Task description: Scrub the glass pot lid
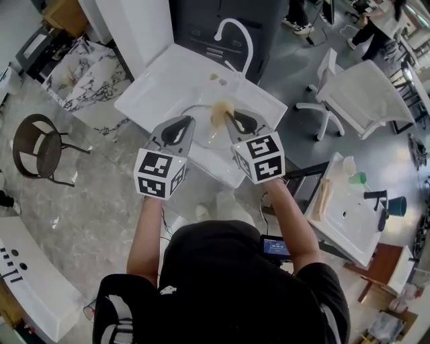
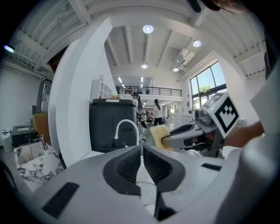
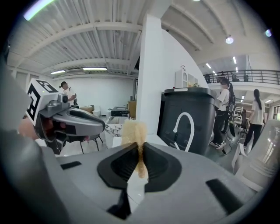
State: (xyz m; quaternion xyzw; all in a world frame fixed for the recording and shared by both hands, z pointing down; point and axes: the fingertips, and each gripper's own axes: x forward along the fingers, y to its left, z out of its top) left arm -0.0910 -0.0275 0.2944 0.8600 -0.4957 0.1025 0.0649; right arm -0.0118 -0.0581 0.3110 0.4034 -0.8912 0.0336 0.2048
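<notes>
The glass pot lid (image 1: 200, 132) lies in the white sink (image 1: 151, 91), a faint clear disc just past both grippers. My left gripper (image 1: 189, 122) hovers over its left part, jaws shut with nothing seen between the pads; in the left gripper view only a curve of the lid (image 2: 148, 192) shows below the jaws (image 2: 142, 151). My right gripper (image 1: 228, 115) is shut on a yellow sponge (image 1: 220, 111), held above the lid's right side. The sponge (image 3: 133, 131) sticks up out of the right jaws (image 3: 141, 153). Each gripper sees the other: the right one with the sponge (image 2: 158, 133), the left one (image 3: 101, 124).
A white curved faucet (image 1: 236, 35) rises at the sink's far edge, with a dark cabinet (image 1: 222, 13) behind it. A round dark chair (image 1: 39, 146) stands at the left, a white chair (image 1: 359, 94) at the right. A small white table (image 1: 346, 218) with cups is near right.
</notes>
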